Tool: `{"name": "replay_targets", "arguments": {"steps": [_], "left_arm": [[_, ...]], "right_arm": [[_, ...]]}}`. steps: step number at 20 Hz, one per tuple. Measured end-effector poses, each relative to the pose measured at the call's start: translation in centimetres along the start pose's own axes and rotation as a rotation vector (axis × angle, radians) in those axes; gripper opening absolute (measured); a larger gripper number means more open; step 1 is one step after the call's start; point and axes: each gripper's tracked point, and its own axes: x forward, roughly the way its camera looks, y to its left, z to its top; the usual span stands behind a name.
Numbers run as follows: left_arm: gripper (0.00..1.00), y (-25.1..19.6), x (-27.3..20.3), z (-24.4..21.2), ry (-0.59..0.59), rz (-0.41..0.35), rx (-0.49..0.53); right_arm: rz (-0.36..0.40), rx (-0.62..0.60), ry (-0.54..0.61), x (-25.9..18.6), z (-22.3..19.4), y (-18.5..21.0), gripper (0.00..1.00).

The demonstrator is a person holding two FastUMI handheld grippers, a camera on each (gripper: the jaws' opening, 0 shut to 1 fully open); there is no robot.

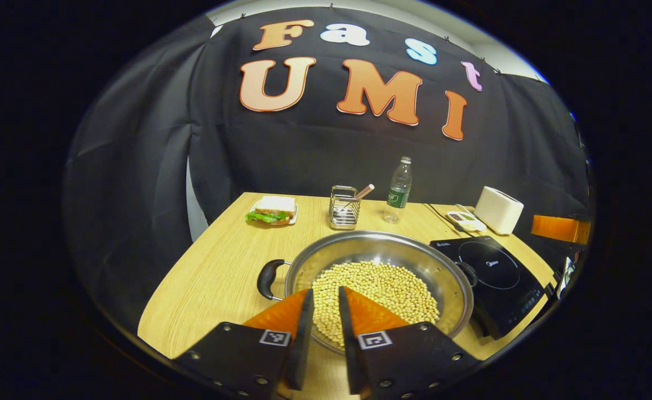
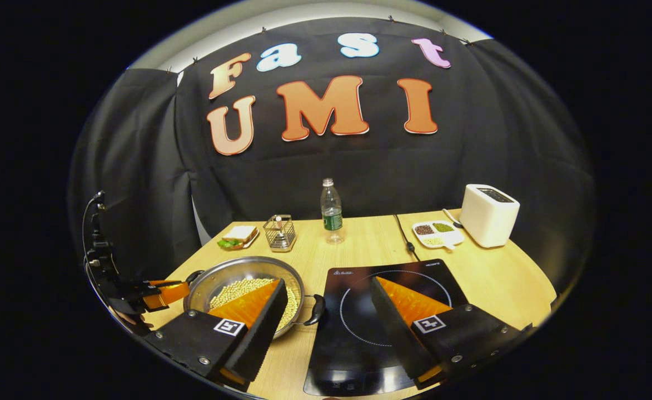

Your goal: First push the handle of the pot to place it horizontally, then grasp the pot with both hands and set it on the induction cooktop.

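On the desk (image 2: pixel 359 244), just left of the induction cooktop (image 2: pixel 384 311), sits the pot (image 1: pixel 381 250), a wide steel pan heaped with loose beans (image 1: pixel 378 289): likely heavy, stiff, slick-walled, spilling if tipped. Its 2 black loop handles (image 1: pixel 267 279) look the surest holds. Left tool (image 1: pixel 323 308) hangs over the near rim, fingers nearly closed, holding nothing; right tool (image 2: pixel 326 297) gapes wide and empty, beside the right handle

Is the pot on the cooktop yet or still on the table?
On the table: the pot of beans sits on bare wood beside the induction cooktop, not on it.
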Motion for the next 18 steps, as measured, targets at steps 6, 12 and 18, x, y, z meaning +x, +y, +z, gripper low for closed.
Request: {"name": "replay_targets", "arguments": {"steps": [6, 12, 18], "left_arm": [[0.87, 2.9, 2.8, 1.1, -0.024, 0.031, 0.078], [0.88, 4.8, 6.2, -1.2, 0.060, 0.014, 0.005], [0.88, 4.9, 8.0, -2.5, 0.113, -0.022, -0.006]], "right_arm": [[-0.030, -0.029, 0.110, 3.5, -3.3, 1.6, 0.95], [-0.066, -0.057, 0.197, 6.3, -6.3, 1.9, 0.95], [-0.071, -0.070, 0.263, 8.0, -8.2, 2.7, 0.95]]}}
